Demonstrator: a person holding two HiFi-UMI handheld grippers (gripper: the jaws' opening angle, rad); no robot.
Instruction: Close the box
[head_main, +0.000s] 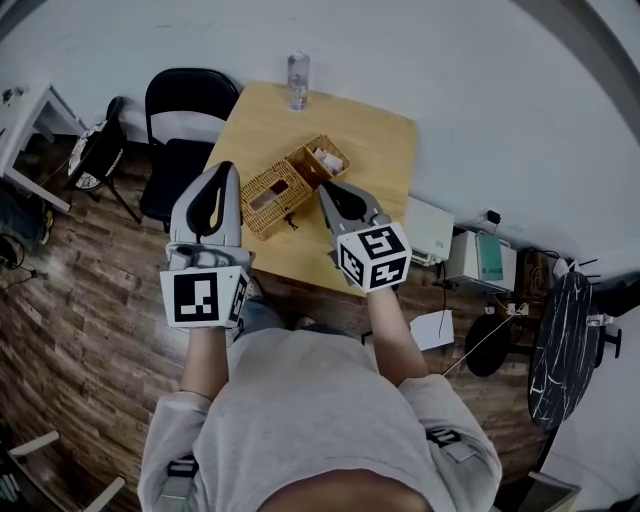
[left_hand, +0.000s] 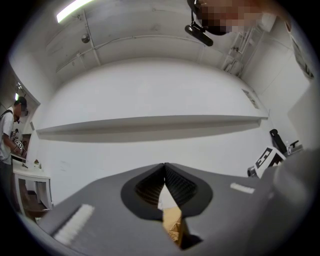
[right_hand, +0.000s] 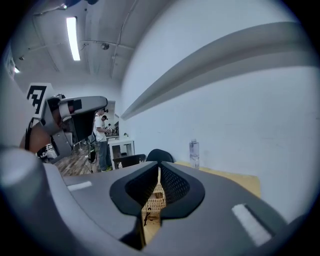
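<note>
Box (head_main: 290, 180): woven wicker, near the middle of the wooden table (head_main: 380, 140), and open. One half lies toward the near left. The other half, toward the far right, has pale contents showing inside.
Left gripper (head_main: 229, 170): jaws pressed together at the tips with nothing between them. It is held over the near left of the table, just left of the box and apart from it. In its own view it (left_hand: 164, 165) points toward a white wall.
Right gripper (head_main: 322, 190): jaws clenched tip to tip and empty. It is at the near right of the box. In its own view it (right_hand: 159, 166) shows the wicker through the slit below the tips, beyond the jaws, not between them.
Bottle (head_main: 298, 80): clear, upright, at the far edge of the table and well apart from the box.
Chair (head_main: 185, 110): black, at the table's left side.
Small dark item (head_main: 291, 222): on the table just near the box, too small to tell what it is.
Floor (head_main: 90, 300): dark wood planks.
Bystander (right_hand: 102, 135): stands far off at a white desk in the right gripper view.
</note>
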